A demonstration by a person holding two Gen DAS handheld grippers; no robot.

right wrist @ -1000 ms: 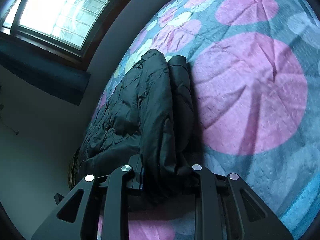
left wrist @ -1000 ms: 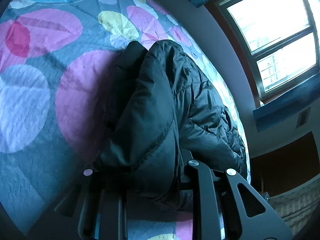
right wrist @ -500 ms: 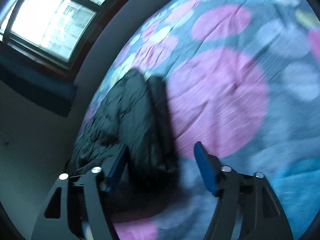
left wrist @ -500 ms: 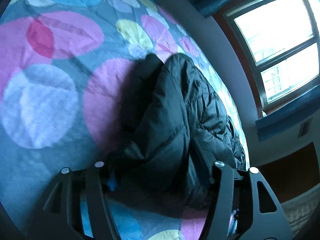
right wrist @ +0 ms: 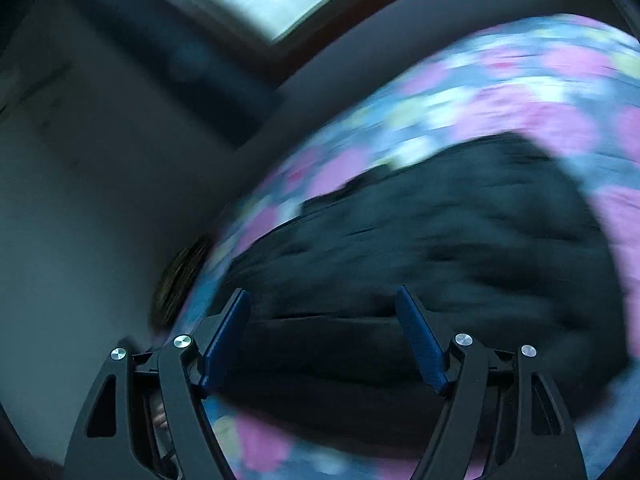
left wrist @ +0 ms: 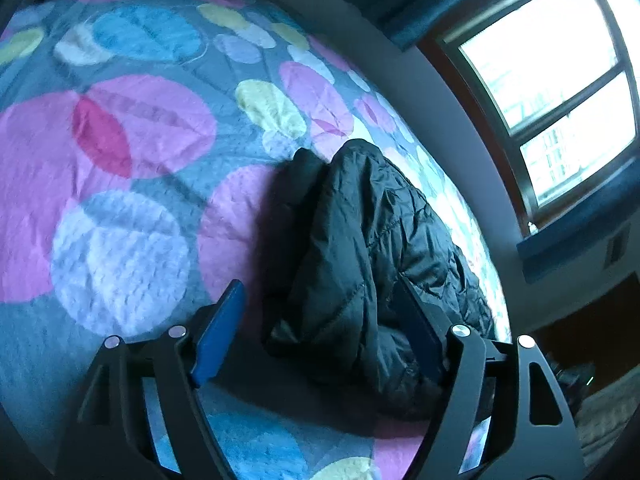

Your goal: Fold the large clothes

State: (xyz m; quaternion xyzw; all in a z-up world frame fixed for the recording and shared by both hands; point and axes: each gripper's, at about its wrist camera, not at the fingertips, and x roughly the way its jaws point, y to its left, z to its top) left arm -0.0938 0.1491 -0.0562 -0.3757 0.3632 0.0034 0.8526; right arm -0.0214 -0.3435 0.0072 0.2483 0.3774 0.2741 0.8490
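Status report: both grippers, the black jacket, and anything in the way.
Left gripper and right gripper opening, pads off. Black jacket lies folded on the bedspread. Nothing in the way.

The black quilted puffer jacket [left wrist: 372,264] looks like slick nylon with a faint sheen, all crinkly. The pink-and-blue circle-print bedspread [left wrist: 120,240] is matt, nubby stitched cloth. The gripper fingers are matt black plastic with rubbery blue pads [left wrist: 220,326] and shiny metal screws [left wrist: 460,330].
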